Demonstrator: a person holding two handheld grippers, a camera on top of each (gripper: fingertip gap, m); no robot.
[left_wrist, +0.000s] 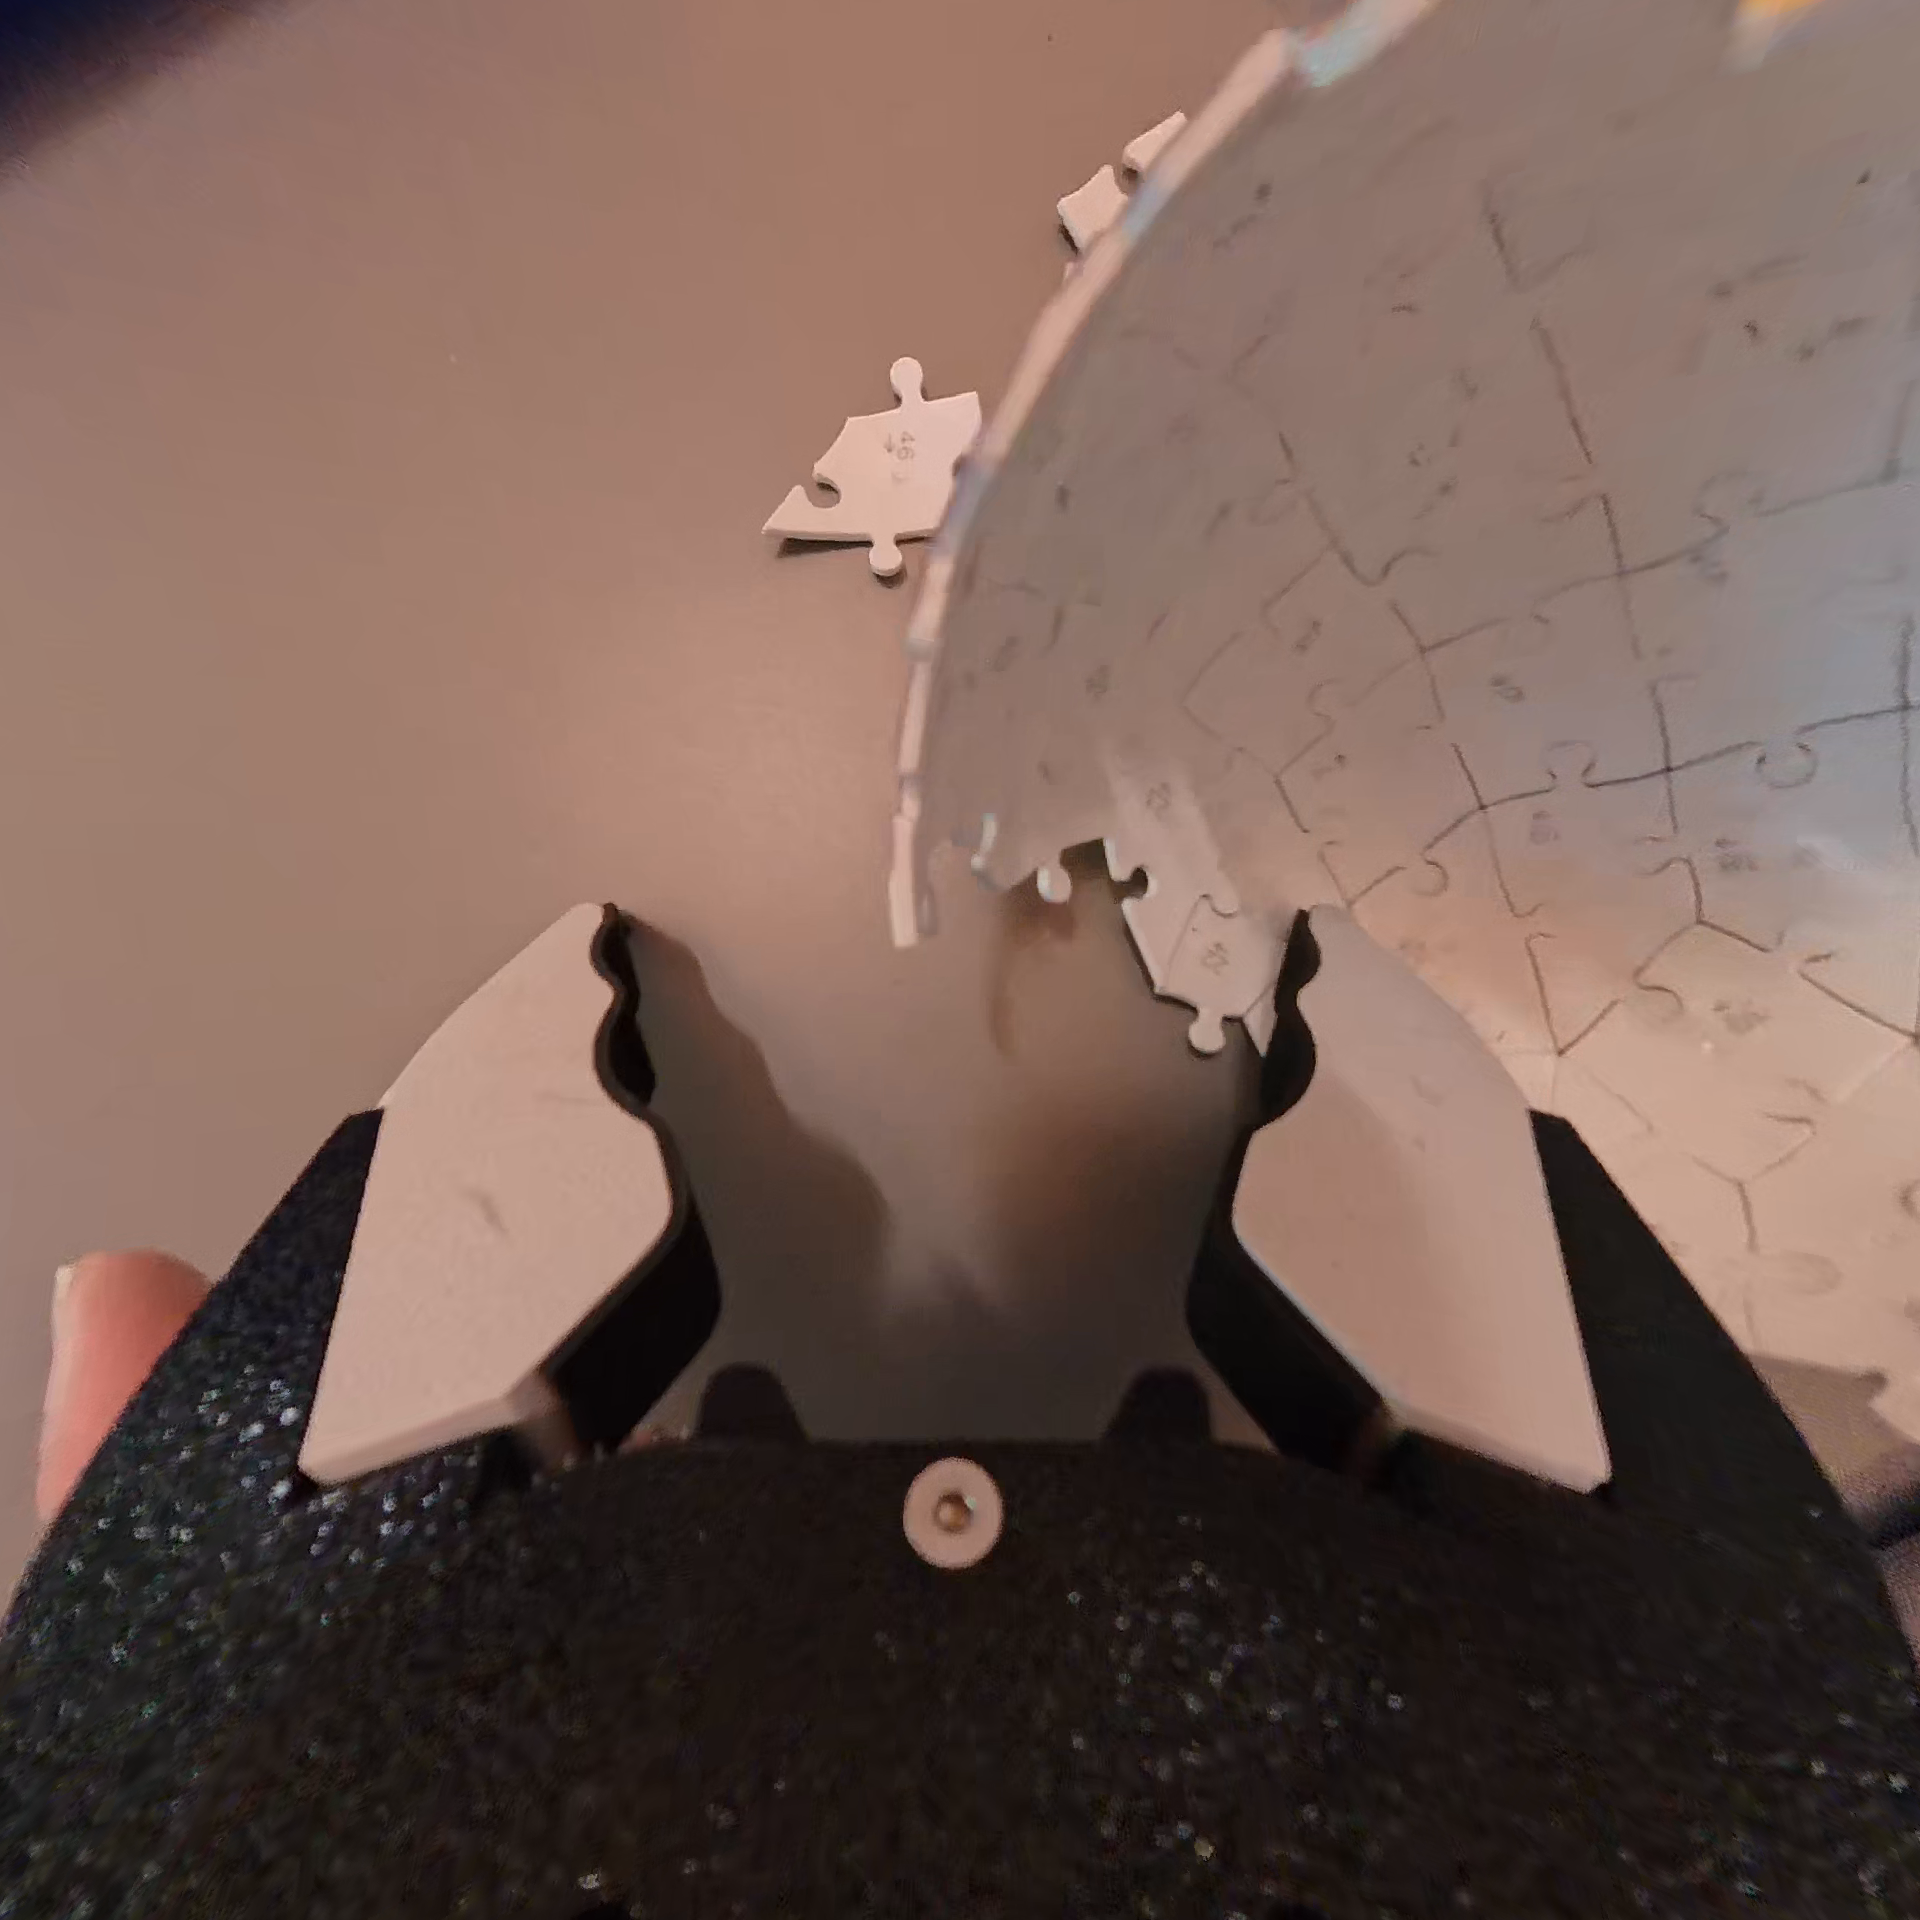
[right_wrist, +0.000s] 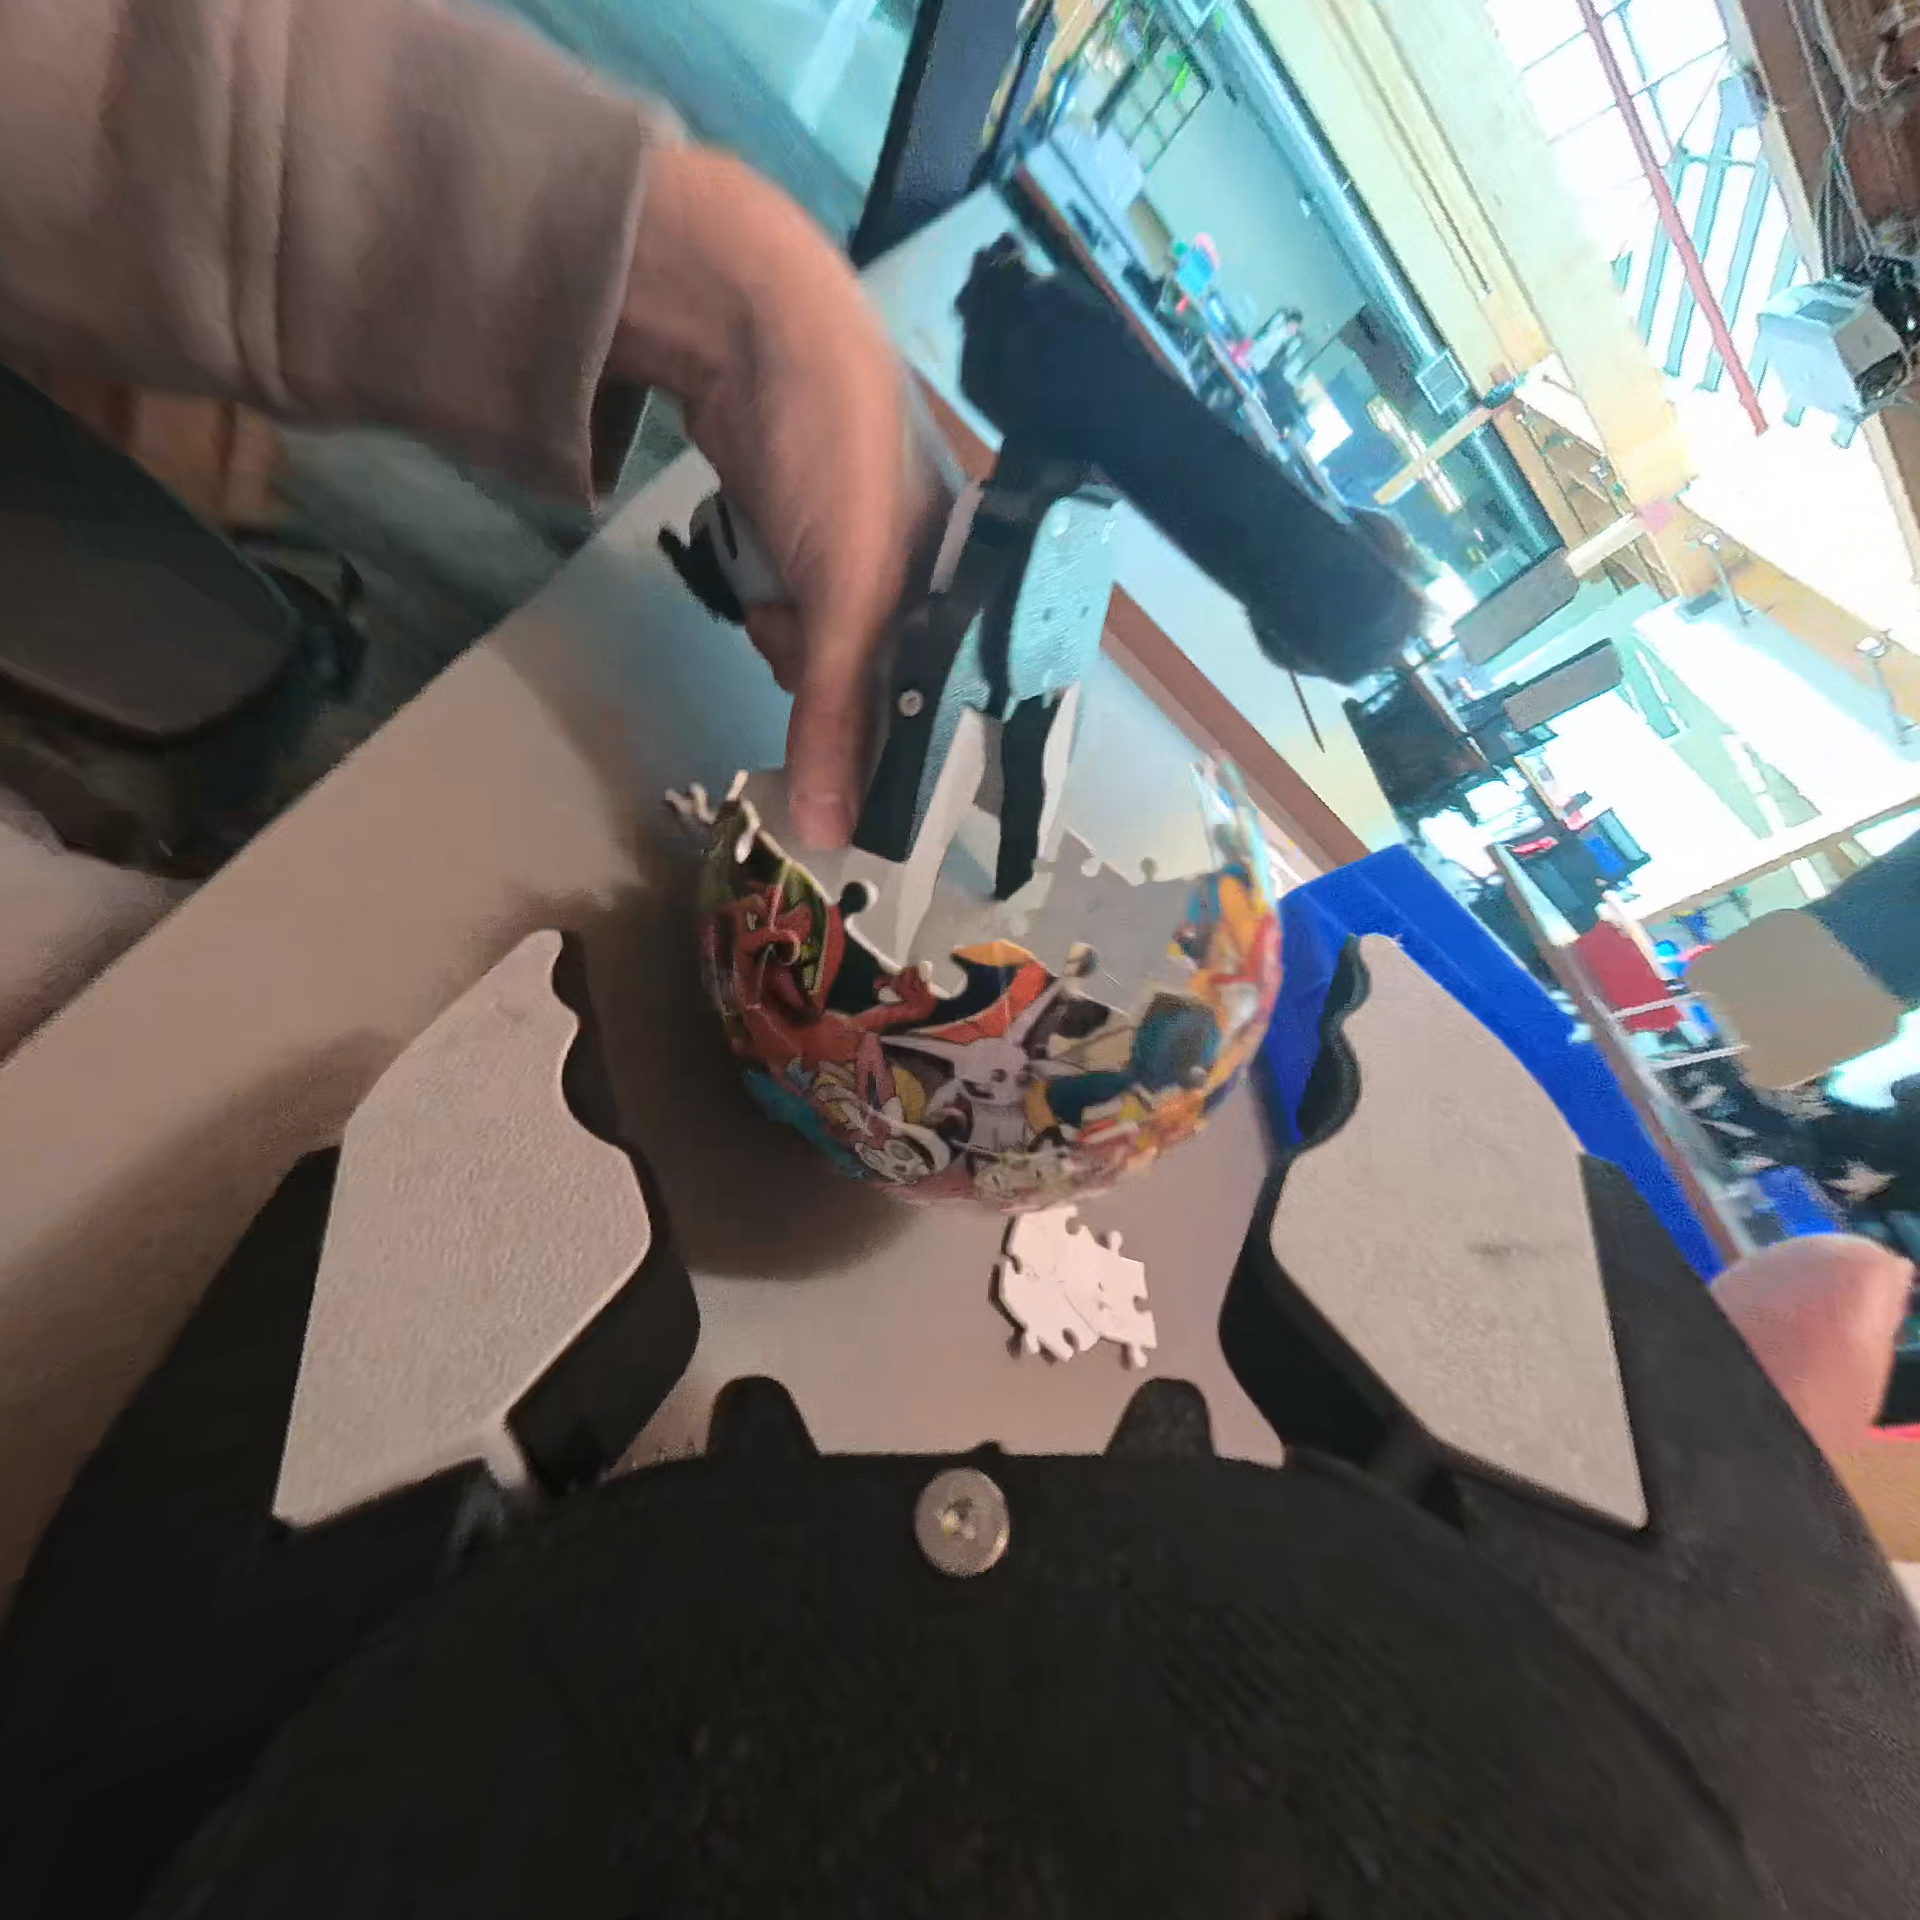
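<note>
My left gripper (left_wrist: 956, 925), wide open and empty, sits at the curved white-backed puzzle shell's (left_wrist: 1455, 623) jagged rim at right of frame, right gripper (right_wrist: 956, 956) open too.

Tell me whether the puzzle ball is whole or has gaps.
It has gaps. The puzzle ball is an open bowl-like shell with a jagged rim, and loose pieces lie on the table beside it.

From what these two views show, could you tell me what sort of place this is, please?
Probably an open workshop or lab with a work table. A half-built puzzle globe sits on a grey table; behind it are cluttered desks, a blue bin and large windows.
</note>
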